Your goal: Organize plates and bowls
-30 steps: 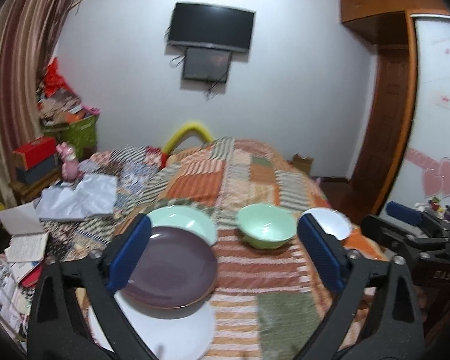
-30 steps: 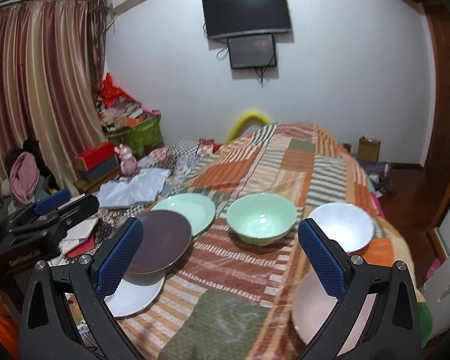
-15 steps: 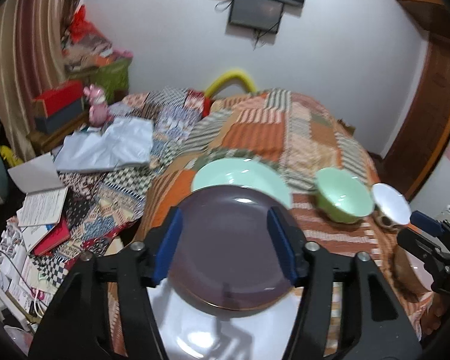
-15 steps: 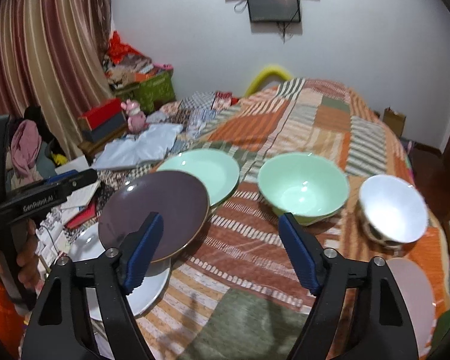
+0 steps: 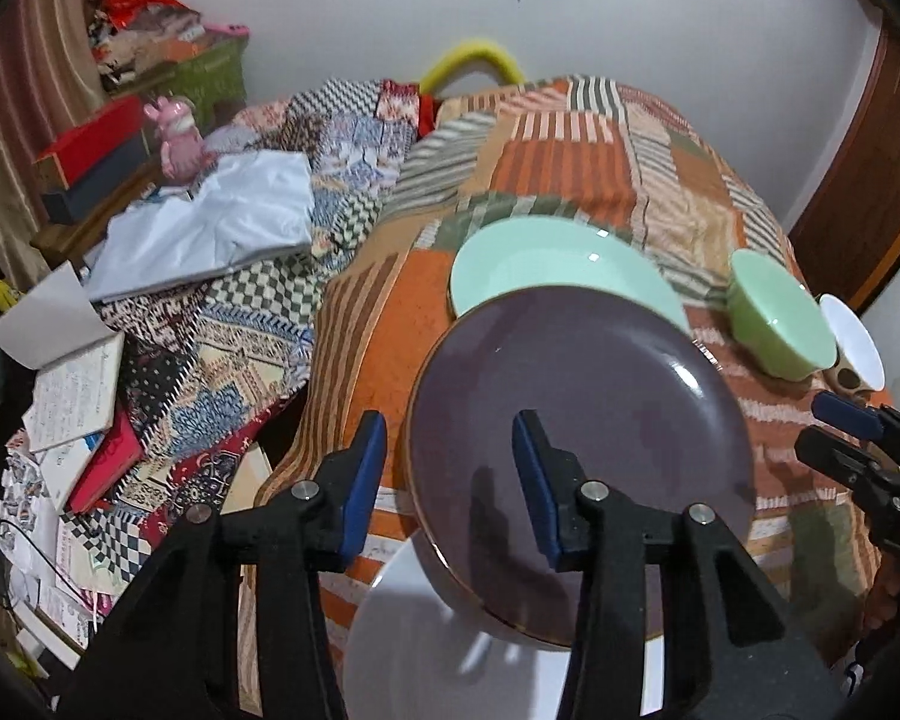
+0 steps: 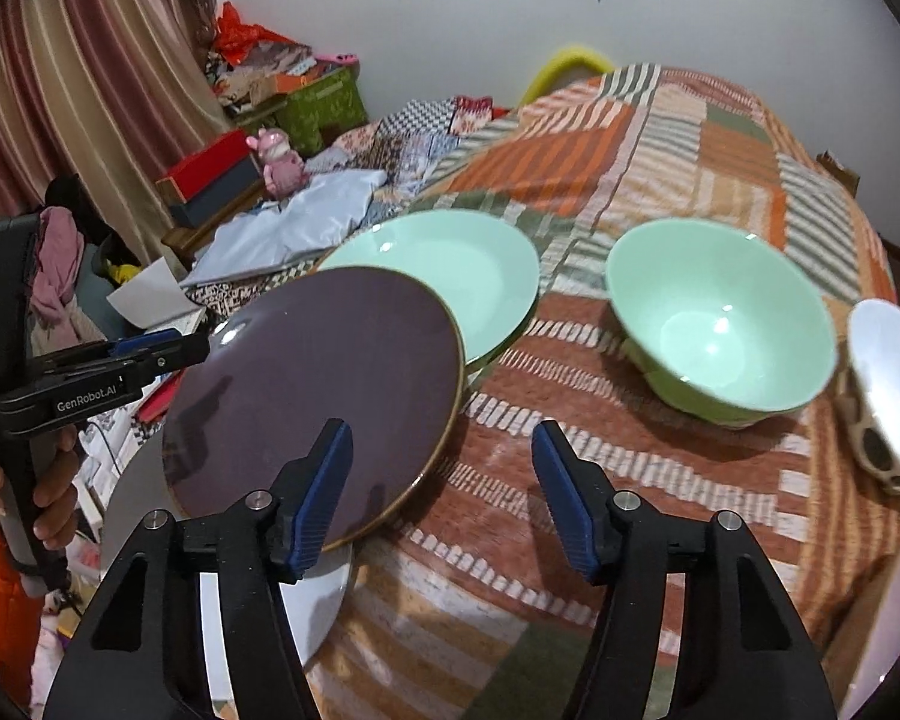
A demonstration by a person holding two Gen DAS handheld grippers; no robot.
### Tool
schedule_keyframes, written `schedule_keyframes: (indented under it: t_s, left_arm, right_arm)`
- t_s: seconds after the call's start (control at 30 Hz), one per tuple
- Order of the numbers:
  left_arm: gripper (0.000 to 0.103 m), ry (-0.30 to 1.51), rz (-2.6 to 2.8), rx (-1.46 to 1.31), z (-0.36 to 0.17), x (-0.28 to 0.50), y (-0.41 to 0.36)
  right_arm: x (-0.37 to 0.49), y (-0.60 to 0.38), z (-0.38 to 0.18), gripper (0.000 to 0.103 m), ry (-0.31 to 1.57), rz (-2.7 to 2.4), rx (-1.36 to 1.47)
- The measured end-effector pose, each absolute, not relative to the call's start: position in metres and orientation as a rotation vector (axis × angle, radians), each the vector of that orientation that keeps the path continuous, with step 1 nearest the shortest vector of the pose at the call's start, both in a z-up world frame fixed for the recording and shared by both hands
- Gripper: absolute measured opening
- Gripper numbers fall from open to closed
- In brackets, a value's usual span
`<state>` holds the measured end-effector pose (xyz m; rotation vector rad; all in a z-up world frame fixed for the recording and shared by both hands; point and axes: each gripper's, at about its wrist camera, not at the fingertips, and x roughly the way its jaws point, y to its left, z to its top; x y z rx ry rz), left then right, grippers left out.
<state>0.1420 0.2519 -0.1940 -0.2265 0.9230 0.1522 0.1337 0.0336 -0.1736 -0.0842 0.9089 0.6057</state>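
My left gripper (image 5: 447, 480) straddles the purple plate's (image 5: 576, 438) near-left rim, jaws just closing, not yet pinching. My right gripper (image 6: 441, 495) has been narrowing too, holding nothing. The mint plate (image 6: 450, 276) at twelve o'clock underlies the purple one; the green bowl (image 6: 720, 330) sits at two.

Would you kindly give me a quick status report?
Both tools open, jaws just been closing. Left tool straddles purple plate rim. Right tool nearby. Green plate partly beneath.

Purple plate (image 5: 582, 414): glossy glazed ceramic. Green bowl (image 6: 720, 324): glossy, smooth. Patchwork quilt (image 6: 630, 156): matt woven cloth. Gripper pads (image 6: 324, 492): ribbed blue.
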Motion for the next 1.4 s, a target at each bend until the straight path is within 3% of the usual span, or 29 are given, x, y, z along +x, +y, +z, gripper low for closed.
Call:
schedule_keyframes:
  t_s: [0.17, 0.37, 0.6, 1.4]
  left_arm:
    - [0.038, 0.973, 0.129, -0.247, -0.209, 0.151, 0.262]
    - [0.032, 1.000, 0.094, -0.259, -0.219, 0.159, 0.266]
    - [0.030, 1.007, 0.047, -0.299, -0.225, 0.165, 0.269]
    - [0.030, 0.982, -0.012, -0.330, -0.213, 0.153, 0.249]
  right_arm:
    - [0.141, 0.043, -0.186, 0.052, 0.949, 0.612, -0.087]
    - [0.146, 0.051, -0.198, 0.038, 0.997, 0.627, -0.081]
    - [0.150, 0.056, -0.206, 0.033, 1.044, 0.651, -0.054]
    - [0.144, 0.035, -0.194, 0.032, 1.032, 0.622, 0.009]
